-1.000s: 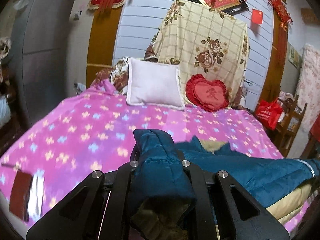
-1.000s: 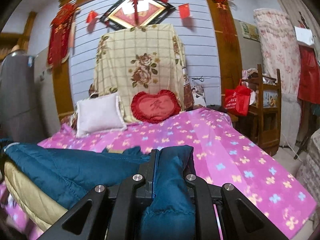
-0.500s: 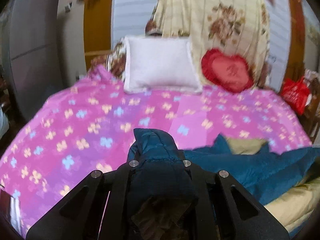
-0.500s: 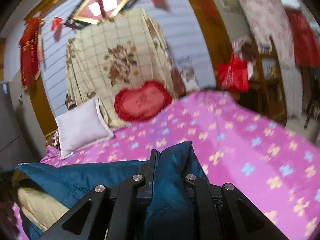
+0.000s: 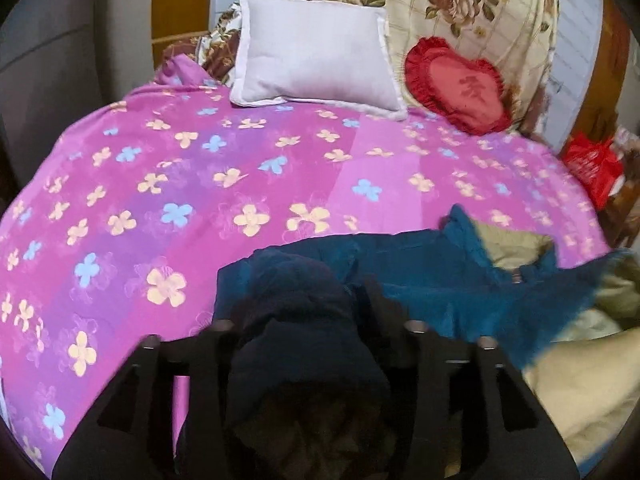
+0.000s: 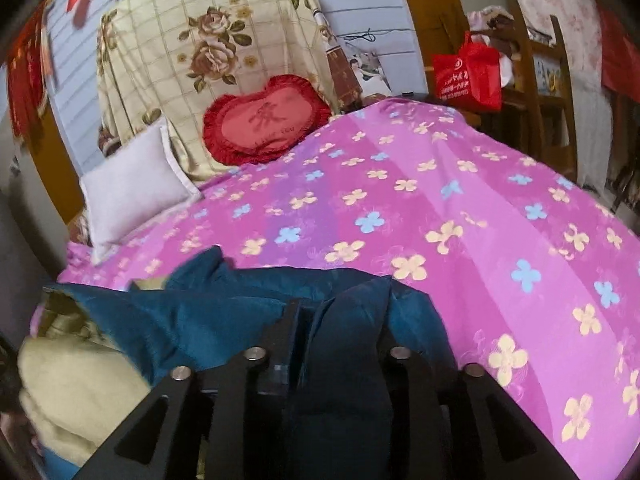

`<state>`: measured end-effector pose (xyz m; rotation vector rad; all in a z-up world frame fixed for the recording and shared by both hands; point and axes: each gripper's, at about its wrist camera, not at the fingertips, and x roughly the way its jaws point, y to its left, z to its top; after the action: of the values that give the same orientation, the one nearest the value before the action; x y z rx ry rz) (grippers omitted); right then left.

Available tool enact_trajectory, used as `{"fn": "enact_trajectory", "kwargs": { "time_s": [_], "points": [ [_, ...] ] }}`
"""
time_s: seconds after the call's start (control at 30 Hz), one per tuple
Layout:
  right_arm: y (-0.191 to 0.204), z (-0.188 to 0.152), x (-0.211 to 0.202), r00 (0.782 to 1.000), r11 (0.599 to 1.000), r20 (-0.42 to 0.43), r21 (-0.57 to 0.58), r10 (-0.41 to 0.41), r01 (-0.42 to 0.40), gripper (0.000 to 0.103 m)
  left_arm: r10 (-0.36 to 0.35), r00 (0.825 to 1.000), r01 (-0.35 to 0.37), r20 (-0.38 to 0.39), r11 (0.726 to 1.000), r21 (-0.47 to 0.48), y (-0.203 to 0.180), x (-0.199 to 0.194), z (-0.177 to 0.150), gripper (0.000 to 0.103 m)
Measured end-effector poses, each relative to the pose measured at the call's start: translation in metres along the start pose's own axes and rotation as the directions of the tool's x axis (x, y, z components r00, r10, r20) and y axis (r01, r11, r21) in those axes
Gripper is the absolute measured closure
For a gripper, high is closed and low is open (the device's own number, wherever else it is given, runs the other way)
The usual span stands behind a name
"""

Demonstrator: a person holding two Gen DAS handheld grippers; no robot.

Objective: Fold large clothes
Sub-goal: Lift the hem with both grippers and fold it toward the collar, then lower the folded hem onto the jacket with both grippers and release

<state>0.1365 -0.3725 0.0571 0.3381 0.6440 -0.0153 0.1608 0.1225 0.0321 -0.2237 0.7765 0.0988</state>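
A teal padded jacket (image 5: 432, 276) with cream-yellow lining (image 5: 580, 380) stretches between my two grippers over the pink flowered bed cover (image 5: 200, 184). My left gripper (image 5: 298, 304) is shut on a bunched end of the jacket. In the right wrist view my right gripper (image 6: 340, 312) is shut on the jacket's other end (image 6: 224, 308), with the lining (image 6: 76, 384) bulging at lower left. The jacket's far edge lies on the bed cover (image 6: 460, 208).
A white pillow (image 5: 316, 52) and a red heart cushion (image 5: 456, 84) lie at the head of the bed against a floral-draped headboard (image 5: 472, 4). A red bag (image 6: 472, 72) and a wooden shelf (image 6: 536, 64) stand to the bed's right.
Both grippers have tilted down and lowered toward the bed with the jacket. The jacket now spreads onto the cover, and the wall decorations have left view.
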Motion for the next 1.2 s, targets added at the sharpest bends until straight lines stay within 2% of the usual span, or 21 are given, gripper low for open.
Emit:
{"fn": "enact_trajectory", "kwargs": {
  "time_s": [0.03,0.07,0.1,0.17,0.27,0.37,0.5,0.57,0.6,0.7,0.77,0.87,0.93,1.0,1.07,1.1,1.2],
  "points": [
    [-0.001,0.001,-0.007,0.999,0.999,0.006,0.031,0.033,-0.033,0.059,-0.028,1.000,0.028,0.013,0.999,-0.020,0.005,-0.010,0.002,0.037],
    [0.000,0.002,-0.013,0.998,0.996,0.012,0.052,0.067,-0.067,0.048,-0.047,0.998,0.048,0.032,0.998,-0.035,0.009,-0.019,0.004,0.029],
    [0.001,0.003,-0.021,0.995,0.993,0.022,0.068,0.096,-0.097,0.033,-0.066,0.997,0.068,0.052,0.997,-0.046,0.013,-0.030,0.005,0.028],
    [0.006,0.002,-0.042,0.989,0.988,0.060,0.069,0.137,-0.141,0.023,-0.078,0.994,0.083,0.079,0.995,-0.055,0.019,-0.048,0.006,0.028],
    [0.018,-0.005,-0.074,0.978,0.985,0.112,-0.017,0.175,-0.174,0.023,-0.088,0.990,0.095,0.114,0.994,-0.060,0.027,-0.077,-0.005,0.028],
    [0.031,-0.022,-0.099,0.969,0.972,0.131,-0.132,0.209,-0.192,0.023,-0.099,0.987,0.103,0.128,0.994,-0.023,0.026,-0.099,-0.029,0.028],
    [0.054,-0.049,-0.112,0.967,0.921,0.051,-0.321,0.248,-0.220,0.023,-0.126,0.987,0.122,0.099,0.992,0.041,0.007,-0.113,-0.075,0.028],
    [0.064,-0.063,-0.105,0.980,0.901,0.011,-0.395,0.201,-0.180,0.023,-0.114,0.992,0.108,0.050,0.989,0.101,-0.011,-0.104,-0.087,0.028],
    [0.063,-0.067,-0.098,0.987,0.904,0.006,-0.402,0.161,-0.145,0.023,-0.097,0.994,0.090,0.041,0.987,0.132,-0.020,-0.099,-0.088,0.028],
    [0.048,-0.059,-0.072,0.997,0.948,-0.032,-0.309,0.075,-0.081,0.023,-0.043,0.998,0.036,0.045,0.986,0.163,-0.040,-0.084,-0.077,0.028],
    [0.038,-0.044,-0.058,0.996,0.971,-0.052,-0.224,0.071,-0.081,0.023,-0.026,0.998,0.017,0.054,0.986,0.169,-0.051,-0.073,-0.059,0.028],
    [0.036,-0.018,-0.032,0.993,0.982,-0.087,-0.164,0.078,-0.092,0.023,-0.009,0.999,0.002,0.048,0.991,0.131,-0.060,-0.056,-0.020,0.028],
    [0.036,-0.004,-0.019,0.996,0.988,-0.073,-0.143,0.042,-0.052,0.023,-0.001,0.999,-0.004,0.043,0.994,0.112,-0.065,-0.045,0.002,0.028],
    [0.034,0.006,-0.010,0.997,0.992,-0.064,-0.116,0.048,-0.055,0.023,0.031,0.999,-0.036,0.044,0.993,0.113,-0.068,-0.037,0.013,0.028],
    [0.029,0.010,-0.006,0.995,0.994,-0.064,-0.074,0.071,-0.076,0.023,0.045,0.998,-0.052,0.053,0.991,0.124,-0.070,-0.037,0.013,0.028],
    [0.028,0.010,-0.006,0.995,0.995,-0.059,-0.059,0.076,-0.080,0.023,0.031,0.998,-0.038,0.058,0.991,0.126,-0.070,-0.038,0.011,0.028],
    [0.036,0.010,-0.012,0.996,0.992,-0.046,-0.092,0.081,-0.085,0.023,0.010,0.998,-0.018,0.055,0.990,0.137,-0.072,-0.039,0.001,0.028]
  ]
}}
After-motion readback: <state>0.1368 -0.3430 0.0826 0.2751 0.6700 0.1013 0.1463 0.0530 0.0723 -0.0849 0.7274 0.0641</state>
